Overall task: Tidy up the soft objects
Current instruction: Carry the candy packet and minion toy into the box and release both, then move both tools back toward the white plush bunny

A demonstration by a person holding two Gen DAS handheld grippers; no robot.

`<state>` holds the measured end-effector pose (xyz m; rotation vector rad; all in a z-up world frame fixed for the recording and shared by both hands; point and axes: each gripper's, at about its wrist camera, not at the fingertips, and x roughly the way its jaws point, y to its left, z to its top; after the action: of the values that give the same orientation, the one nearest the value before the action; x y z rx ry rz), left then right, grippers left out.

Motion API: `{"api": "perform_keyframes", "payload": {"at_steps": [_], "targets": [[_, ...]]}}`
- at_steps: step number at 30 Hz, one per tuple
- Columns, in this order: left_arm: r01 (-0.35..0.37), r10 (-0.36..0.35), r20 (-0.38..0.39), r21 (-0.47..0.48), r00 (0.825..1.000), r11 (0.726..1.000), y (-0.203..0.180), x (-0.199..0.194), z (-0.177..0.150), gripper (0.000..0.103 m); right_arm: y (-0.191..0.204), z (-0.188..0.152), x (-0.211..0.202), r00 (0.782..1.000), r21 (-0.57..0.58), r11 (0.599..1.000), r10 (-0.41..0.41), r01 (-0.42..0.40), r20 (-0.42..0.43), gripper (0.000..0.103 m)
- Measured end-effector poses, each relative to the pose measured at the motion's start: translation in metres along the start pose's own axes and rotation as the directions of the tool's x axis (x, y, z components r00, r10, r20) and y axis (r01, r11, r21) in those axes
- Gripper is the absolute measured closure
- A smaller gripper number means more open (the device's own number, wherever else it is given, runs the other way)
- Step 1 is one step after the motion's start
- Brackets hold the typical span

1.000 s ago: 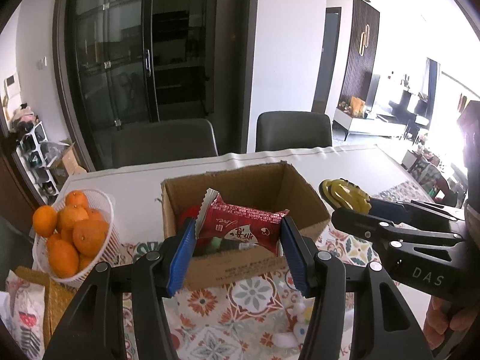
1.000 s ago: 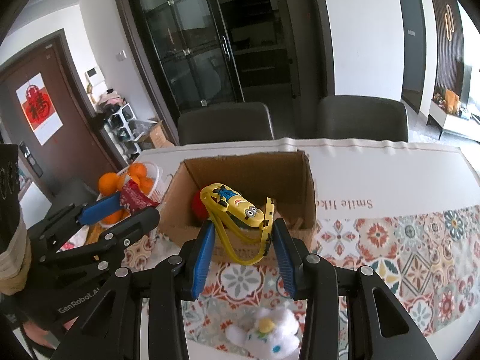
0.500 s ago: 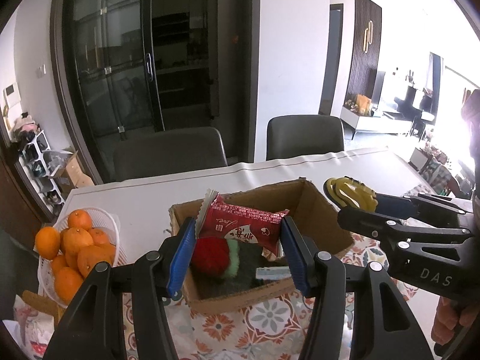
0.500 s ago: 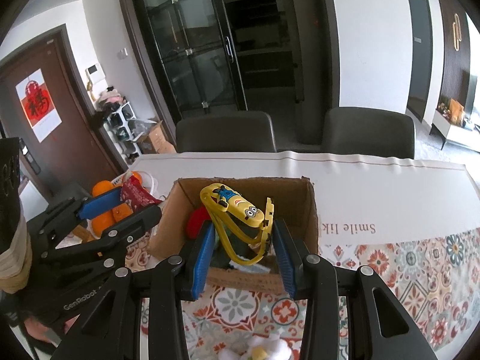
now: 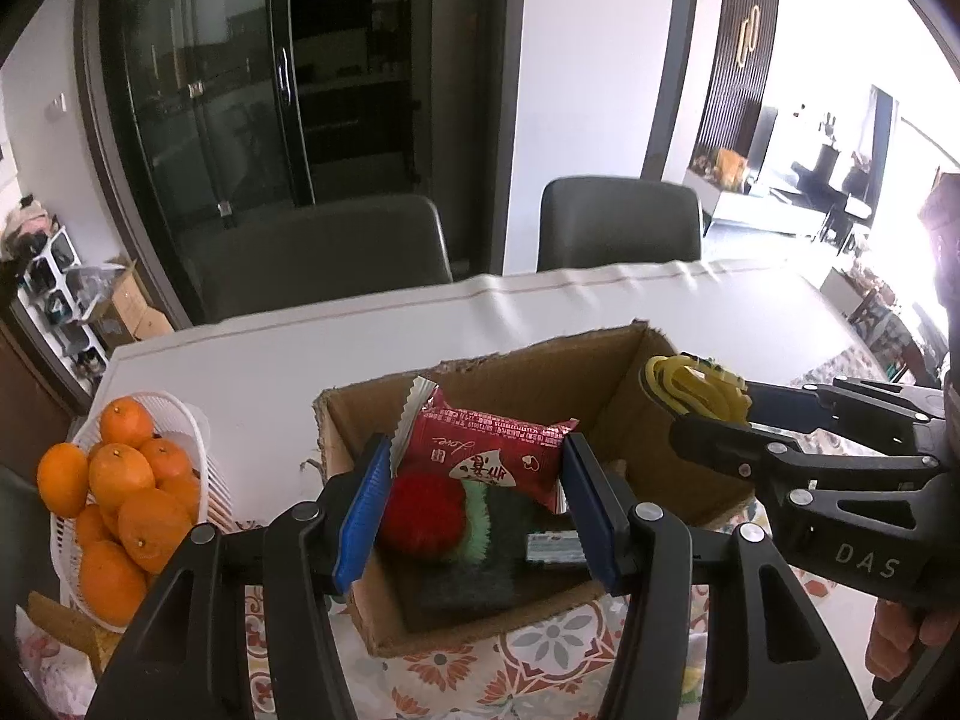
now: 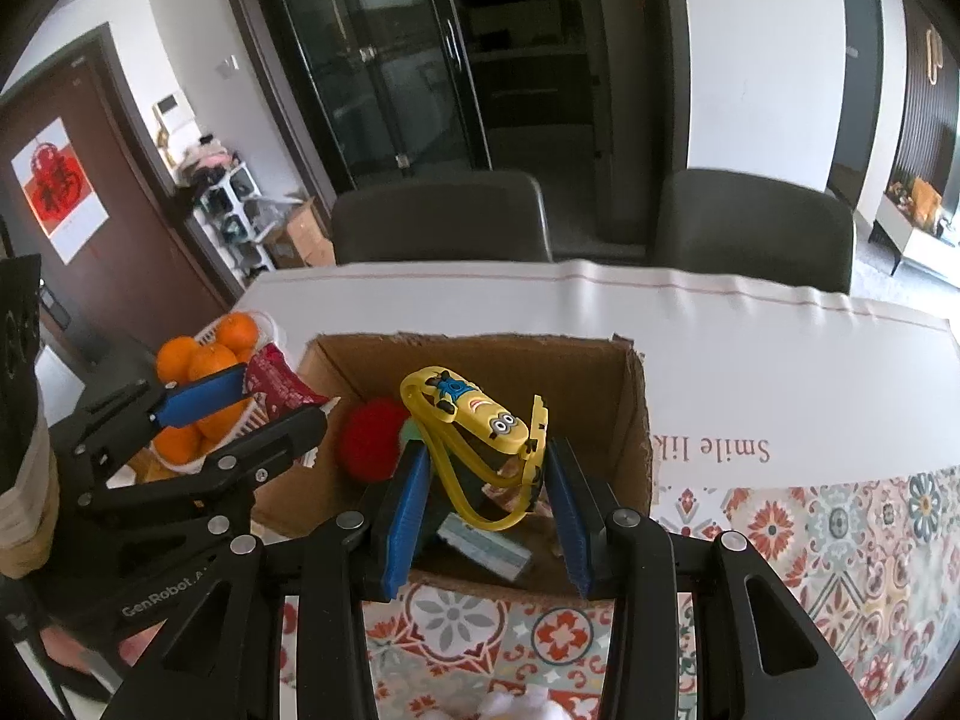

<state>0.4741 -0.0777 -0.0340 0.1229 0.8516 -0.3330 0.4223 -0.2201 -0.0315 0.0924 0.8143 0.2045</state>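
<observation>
**Operator:** State the condition of the left gripper (image 5: pixel 477 501).

**Inspector:** Its blue pads (image 5: pixel 363 510) are clamped on a red snack packet (image 5: pixel 486 456), one at each end. The packet is held level above the open cardboard box (image 5: pixel 600 384), over the box's left half as the left wrist view shows it.

**Operator:** And the right gripper (image 6: pixel 486 510)?

**Inspector:** Its jaws are closed on a yellow cartoon pouch with a strap (image 6: pixel 474 420). The strap loops hang between the pads. The pouch sits tilted above the box interior, its printed eyes toward 4 o'clock in the right wrist view. In the left wrist view the same pouch appears at 3 o'clock, over the right wall of the box.

**Operator:** Contents of the box?

**Inspector:** A red pompom with a green fringe (image 5: pixel 423 510) lies at the left side on a dark pad (image 5: pixel 474 585). A small pale-blue pack (image 6: pixel 483 543) lies near the front wall.

**Operator:** Surroundings?

**Inspector:** The box stands where the patterned tablecloth (image 6: pixel 840 534) meets a white cover (image 6: pixel 750 348). A white basket of oranges (image 5: pixel 114 492) stands at 9 o'clock from the box, apart from it. A white plush toy (image 6: pixel 522 708) shows at 6 o'clock in the right wrist view, mostly cut off. Two grey chairs (image 5: pixel 618 222) stand behind the table at 12 o'clock.
</observation>
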Motion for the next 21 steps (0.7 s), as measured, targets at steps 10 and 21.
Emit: {"api": "perform_keyframes", "payload": {"at_steps": [10, 21], "targets": [[0.0, 0.0, -0.122, -0.001, 0.993, 1.0, 0.005, 0.041, -0.005, 0.045, -0.012, -0.003, 0.044, 0.995, 0.012, 1.0, -0.011, 0.012, -0.103, 0.062], [-0.069, 0.072, -0.114, 0.034, 0.991, 0.997, 0.004, 0.035, -0.012, 0.029, -0.019, -0.007, 0.057, 0.991, 0.006, 0.999, -0.051, 0.052, -0.121, 0.043]]}}
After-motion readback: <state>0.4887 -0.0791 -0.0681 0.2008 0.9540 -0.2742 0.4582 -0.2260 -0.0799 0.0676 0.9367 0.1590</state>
